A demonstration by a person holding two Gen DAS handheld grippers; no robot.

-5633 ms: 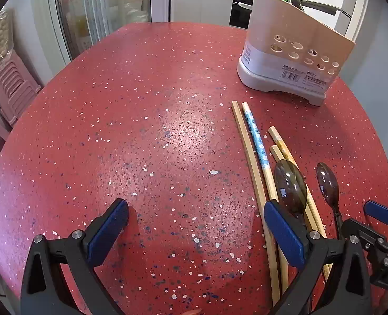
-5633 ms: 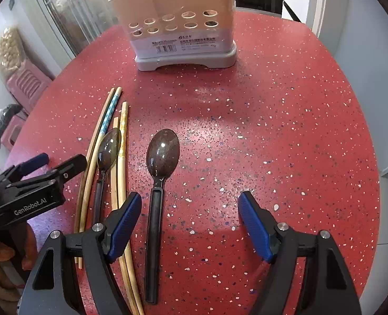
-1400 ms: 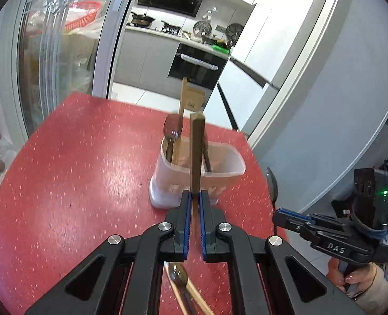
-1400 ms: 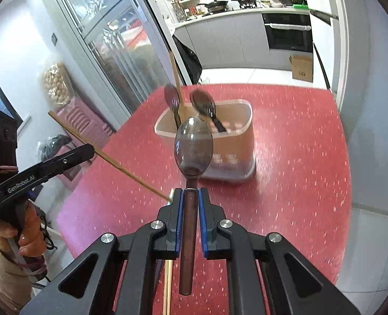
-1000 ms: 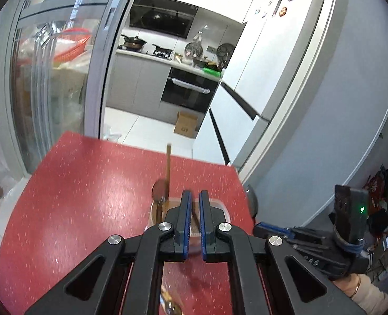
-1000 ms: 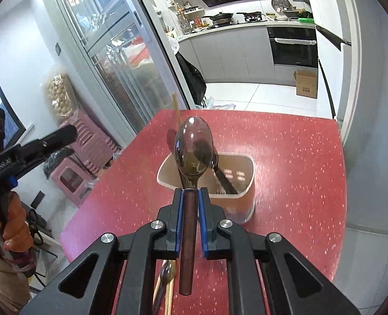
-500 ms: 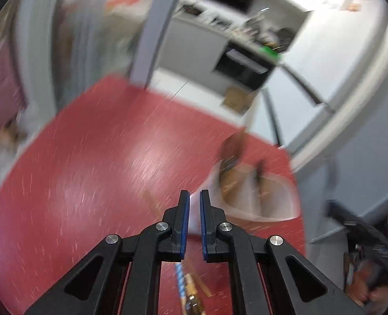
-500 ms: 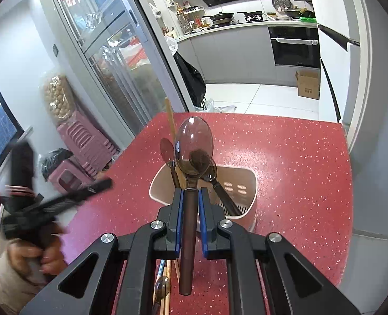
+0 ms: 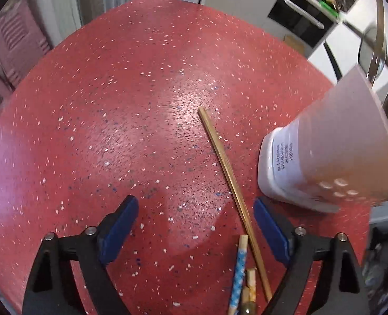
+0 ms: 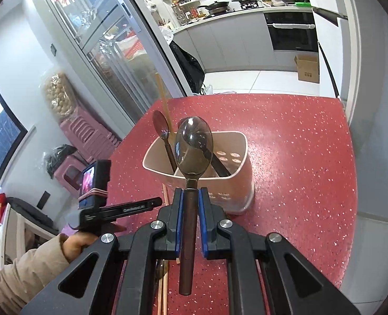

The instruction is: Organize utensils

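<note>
Pinching the dark handle of a brown spoon [image 10: 193, 141] between its blue pads, the right gripper [image 10: 189, 218] holds it bowl-up, lined up in front of the pale utensil holder [image 10: 236, 183] on the red speckled table [image 10: 299, 157]. If the aim is to drop it in handle-first, the wrist will need to turn so the handle points down over the open mouth. A spoon [image 10: 160, 126], another dark utensil and a single chopstick [image 10: 162, 99] already lean inside, so I would aim for the free side of the compartment and let go only once the handle is well below the rim, or it could catch on those and tip out.

Lower down, the left gripper [image 9: 194, 225] hangs over the table with its jaws spread wide and nothing between them. A long bamboo chopstick [image 9: 225, 168] lies loose just inside its right pad, with a blue-patterned chopstick [image 9: 239, 270] and a shorter one close by near the frame's bottom edge. Closing squarely across the thin stick would probably keep it from rolling away. The holder stands just beyond, to the right.
</note>
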